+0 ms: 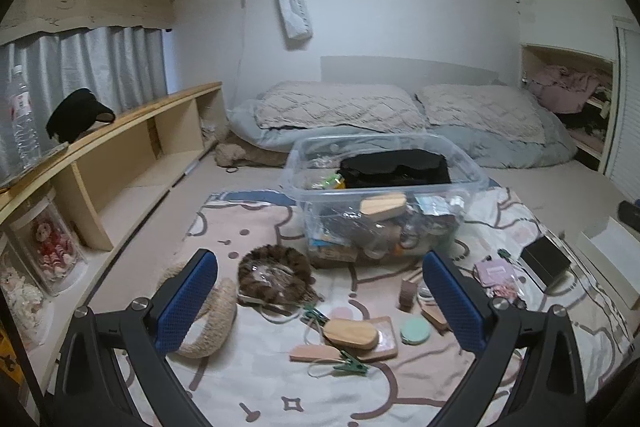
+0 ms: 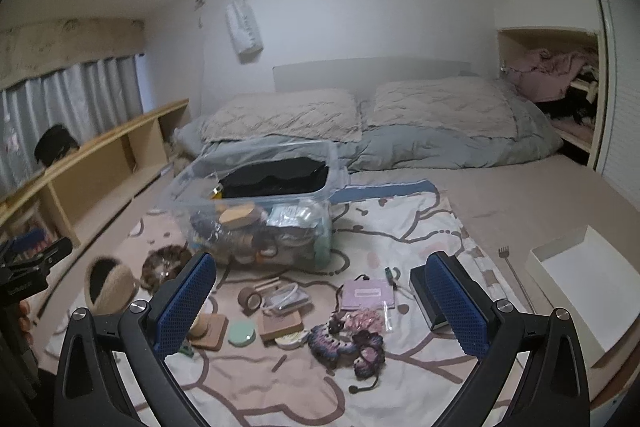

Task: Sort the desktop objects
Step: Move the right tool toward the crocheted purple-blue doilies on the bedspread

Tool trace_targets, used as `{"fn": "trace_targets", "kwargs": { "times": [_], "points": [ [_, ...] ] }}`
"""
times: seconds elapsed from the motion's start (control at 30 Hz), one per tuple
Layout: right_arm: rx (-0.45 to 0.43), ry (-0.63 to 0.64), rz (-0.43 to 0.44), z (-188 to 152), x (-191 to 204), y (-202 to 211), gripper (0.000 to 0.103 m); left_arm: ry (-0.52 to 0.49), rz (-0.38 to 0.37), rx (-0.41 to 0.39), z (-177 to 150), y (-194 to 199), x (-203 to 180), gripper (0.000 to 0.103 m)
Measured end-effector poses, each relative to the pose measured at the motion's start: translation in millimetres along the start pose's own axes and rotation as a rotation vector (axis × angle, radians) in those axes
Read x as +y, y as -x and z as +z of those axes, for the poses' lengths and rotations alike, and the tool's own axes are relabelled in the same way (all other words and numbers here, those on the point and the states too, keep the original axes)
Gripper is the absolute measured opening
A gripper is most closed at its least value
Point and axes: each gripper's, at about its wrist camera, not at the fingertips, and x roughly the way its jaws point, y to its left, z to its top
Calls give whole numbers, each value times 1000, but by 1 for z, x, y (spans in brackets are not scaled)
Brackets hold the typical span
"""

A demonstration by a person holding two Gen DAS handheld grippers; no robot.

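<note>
Both the left gripper (image 1: 320,303) and right gripper (image 2: 320,303) hover wide open and empty over clutter beside the half-full clear bin (image 1: 384,195) — soft bedding could let the wooden brush (image 1: 351,334) skid away

Left gripper (image 1: 320,299) held wide apart above patterned blanket (image 1: 280,395), gripping nothing. Below: wooden brush (image 1: 351,333), green clip (image 1: 351,367), mint disc (image 1: 415,331). Beyond: clear bin (image 1: 384,195), filled.
</note>
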Motion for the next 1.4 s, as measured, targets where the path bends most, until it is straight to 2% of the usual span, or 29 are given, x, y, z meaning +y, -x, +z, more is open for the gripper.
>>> {"fn": "trace_targets", "kwargs": {
  "times": [0.27, 0.47, 0.7, 0.83, 0.97, 1.23, 1.4],
  "points": [
    [-31, -62, -6, 6, -25, -1, 103, 4, 43, -66, 8, -1, 15, 103],
    [-48, -27, -77, 8, -42, -10, 103, -10, 36, -72, 8, -5, 19, 103],
    [48, 20, -120, -5, -56, -38, 103, -40, -36, 10, 5, -20, 18, 103],
    [117, 57, -115, -11, -55, -59, 103, -74, -40, 59, 0, -32, 14, 103],
    [149, 99, -116, -16, -53, -73, 103, -67, -31, 74, -5, -40, 15, 103],
    [158, 168, -100, -25, -39, -97, 103, 21, -23, 70, -26, -55, 10, 103],
    [203, 172, -65, -37, -30, -118, 103, 98, -19, 124, -52, -77, 2, 103]
  ]
}}
